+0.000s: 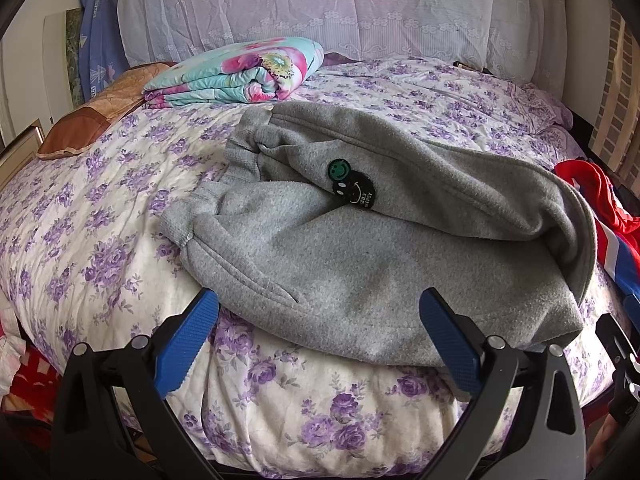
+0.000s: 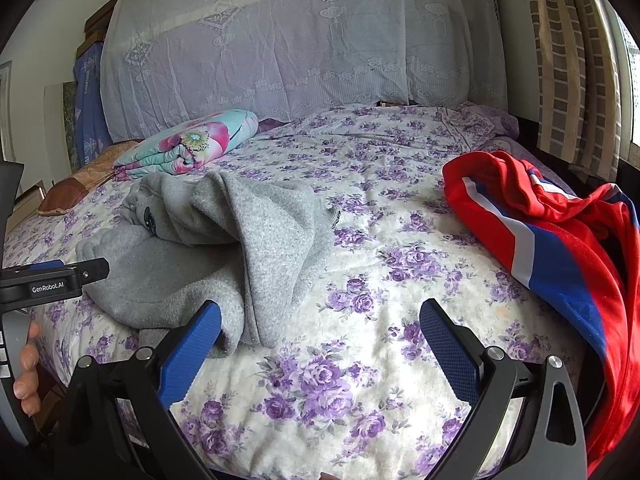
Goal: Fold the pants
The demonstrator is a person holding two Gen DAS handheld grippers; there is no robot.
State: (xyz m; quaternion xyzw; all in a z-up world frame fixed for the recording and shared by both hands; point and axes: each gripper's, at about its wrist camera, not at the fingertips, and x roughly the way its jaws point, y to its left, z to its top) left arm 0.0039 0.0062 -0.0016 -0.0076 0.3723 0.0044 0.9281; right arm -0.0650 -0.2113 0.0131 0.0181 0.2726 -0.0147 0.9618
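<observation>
Bed (image 1: 120,208) with purple-flowered quilt fills both views; taken as the landmark. Lace-covered headboard (image 2: 280,52) stands at the bed's far end. Grey sweatpants (image 1: 360,248) lie in a loose heap on the near half of the bed, toward its left side, partly doubled over: an upper layer carrying two smiley patches (image 1: 352,184) overlaps a lower one, ribbed cuffs or waistband (cannot tell which) bunched at the heap's far-left end. Long axis of the heap appears to run across the bed, left-far to right-near, with the rounded fold edge at the right. Red and blue garment (image 2: 560,240) lies on the bed's right side, well apart from the sweatpants. Folded floral blanket (image 1: 240,76) sits on the far-left part of the bed, just beyond the sweatpants; brown pillow (image 1: 80,128) at the bed's left edge. Left gripper (image 1: 318,316): jaws spread wide, holding nothing, poised at the bed's near edge with the sweatpants' near hem directly ahead between the blue pads (image 1: 188,344). Right gripper (image 2: 320,324): jaws likewise wide, empty, over bare quilt; its left pad sits just beside the sweatpants' near-right corner. Judgement: left is squarely on the garment, right covers the fold-edge corner; the heap likely needs spreading flat before folding, and a pinch could catch both layers.
</observation>
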